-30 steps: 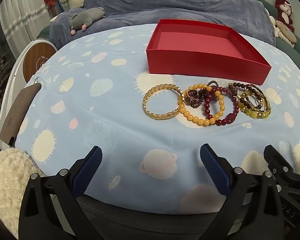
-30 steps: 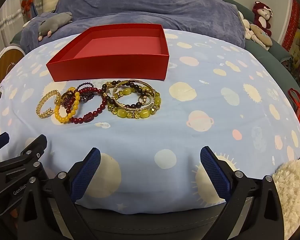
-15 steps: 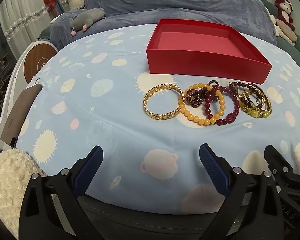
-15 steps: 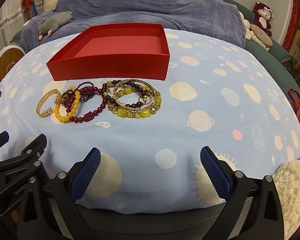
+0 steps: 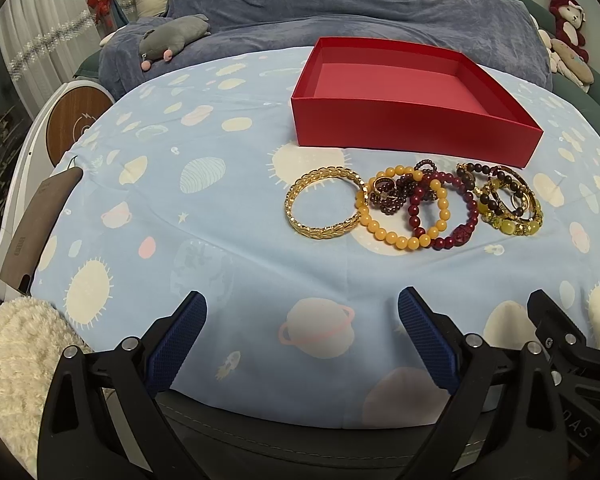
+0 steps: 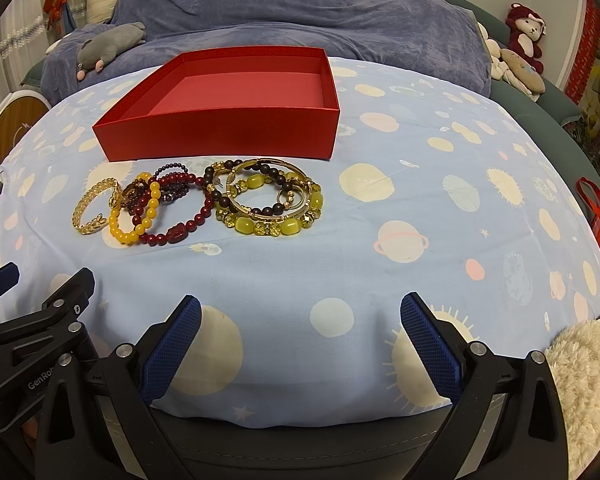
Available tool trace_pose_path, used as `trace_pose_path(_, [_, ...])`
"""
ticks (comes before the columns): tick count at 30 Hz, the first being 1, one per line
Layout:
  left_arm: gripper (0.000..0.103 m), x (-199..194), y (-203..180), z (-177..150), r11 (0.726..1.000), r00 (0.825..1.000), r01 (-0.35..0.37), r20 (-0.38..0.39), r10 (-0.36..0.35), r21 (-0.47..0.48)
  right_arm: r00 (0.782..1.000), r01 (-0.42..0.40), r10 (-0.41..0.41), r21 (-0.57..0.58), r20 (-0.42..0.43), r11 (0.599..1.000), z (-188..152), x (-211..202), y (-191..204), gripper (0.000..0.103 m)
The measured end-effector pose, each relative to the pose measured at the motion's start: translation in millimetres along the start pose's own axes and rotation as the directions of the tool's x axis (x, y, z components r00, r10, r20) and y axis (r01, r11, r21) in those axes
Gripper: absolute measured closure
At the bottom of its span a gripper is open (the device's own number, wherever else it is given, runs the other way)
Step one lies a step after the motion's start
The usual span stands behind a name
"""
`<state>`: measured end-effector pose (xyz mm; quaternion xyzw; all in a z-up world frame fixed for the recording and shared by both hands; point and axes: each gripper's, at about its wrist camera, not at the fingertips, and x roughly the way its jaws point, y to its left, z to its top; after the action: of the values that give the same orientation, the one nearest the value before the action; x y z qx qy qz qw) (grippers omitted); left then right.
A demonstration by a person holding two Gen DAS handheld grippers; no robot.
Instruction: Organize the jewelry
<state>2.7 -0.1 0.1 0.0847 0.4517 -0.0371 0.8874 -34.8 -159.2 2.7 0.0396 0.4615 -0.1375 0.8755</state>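
Left wrist view: nothing moved since a second ago; both claws (image 5: 302, 318) (image 6: 300, 320) still spread, empty; bracelets (image 5: 414, 206) untouched in front of red box (image 5: 412, 130); sorting unstarted.

Both wrist views face forward, low, sharing the red box (image 5: 412, 128).

Your red box (image 5: 412, 128) looks like matt card, faintly textured. The gold bangle (image 5: 325, 208) is shiny metal with a woven relief, and the yellow bead bracelet (image 5: 400, 216) and dark red bead bracelet (image 5: 448, 216) are smooth and glossy (stone or plastic, you can't tell). The planet-print sheet (image 6: 420, 184) is soft matt cloth. Both grippers' fingers (image 6: 172, 348) carry blue pads with a fine ribbed grain on matt black plastic.
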Motion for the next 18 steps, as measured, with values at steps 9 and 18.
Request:
trace_pose_path(9, [0.012, 1.4, -0.5, -0.1, 1.000, 1.000, -0.001, 0.002, 0.001, 0.001, 1.000, -0.001, 0.001, 0.000, 0.000, 1.000, 0.1, -0.2, 0.0, 0.007])
trace_pose_path(18, [0.012, 1.2, -0.3, 0.0, 1.000, 1.000, -0.001, 0.002, 0.001, 0.001, 1.000, 0.000, 0.000, 0.000, 0.000, 1.000, 0.0, -0.2, 0.0, 0.007])
